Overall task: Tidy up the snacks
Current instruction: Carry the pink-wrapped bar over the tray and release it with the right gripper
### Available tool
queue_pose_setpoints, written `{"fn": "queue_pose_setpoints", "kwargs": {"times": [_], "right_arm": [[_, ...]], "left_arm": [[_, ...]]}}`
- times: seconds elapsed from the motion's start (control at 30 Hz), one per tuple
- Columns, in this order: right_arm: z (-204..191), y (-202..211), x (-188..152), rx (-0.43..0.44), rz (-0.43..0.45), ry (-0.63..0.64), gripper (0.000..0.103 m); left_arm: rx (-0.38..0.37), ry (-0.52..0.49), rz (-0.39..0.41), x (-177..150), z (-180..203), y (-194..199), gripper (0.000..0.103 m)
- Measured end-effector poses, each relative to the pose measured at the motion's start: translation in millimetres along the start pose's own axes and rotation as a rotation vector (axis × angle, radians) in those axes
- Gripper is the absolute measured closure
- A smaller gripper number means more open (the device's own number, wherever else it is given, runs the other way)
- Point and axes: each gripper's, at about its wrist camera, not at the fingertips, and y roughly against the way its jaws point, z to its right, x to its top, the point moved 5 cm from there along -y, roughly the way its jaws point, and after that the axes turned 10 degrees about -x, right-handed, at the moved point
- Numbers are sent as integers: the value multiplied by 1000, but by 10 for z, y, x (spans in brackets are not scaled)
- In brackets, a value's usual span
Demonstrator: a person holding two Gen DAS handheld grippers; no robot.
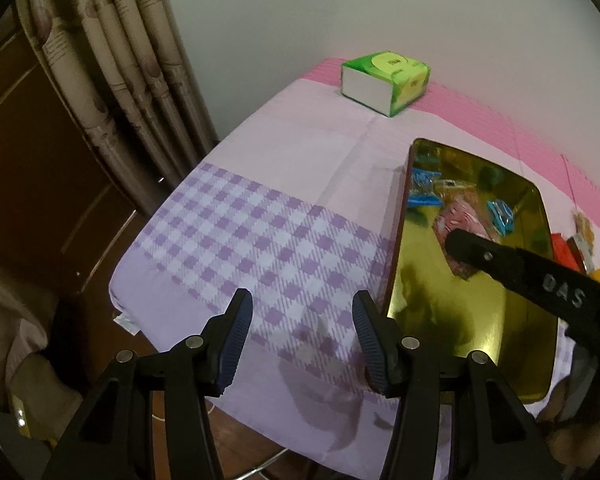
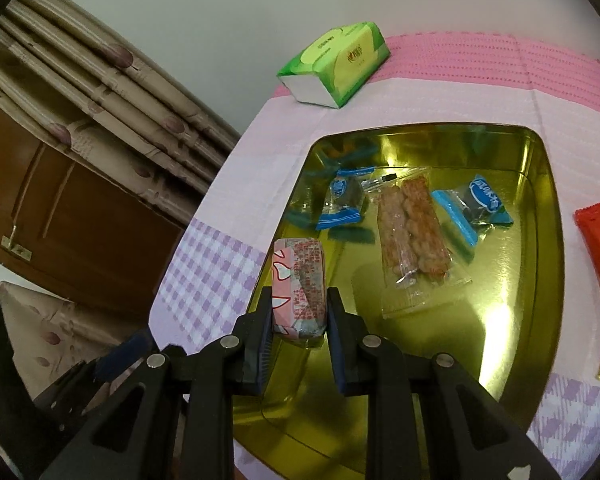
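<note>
Plain pale wall [image 1: 340, 8] behind the table; patterned beige curtains [image 1: 112, 60] hang in folds left of it, beside a dark brown wooden door [image 2: 60, 208] with a metal hinge. Table is covered by a tablecloth [image 1: 260, 240] in lilac-and-white check, pale pink and a brighter pink band at the far edge, where a green tissue pack [image 1: 384, 80] sits. Dim, warm indoor light.
</note>
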Motion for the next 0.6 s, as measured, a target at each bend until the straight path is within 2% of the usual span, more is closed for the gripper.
{"fn": "queue_pose_setpoints", "kwargs": {"times": [0.3,0.6], "right_arm": [[-28,-106,96,-28,-2,-3,78],[-8,95,82,-19,49,5,78]], "left_arm": [[8,-20,2,-6,26,-6,47],[15,-33,9,-5,55,6,46]]}}
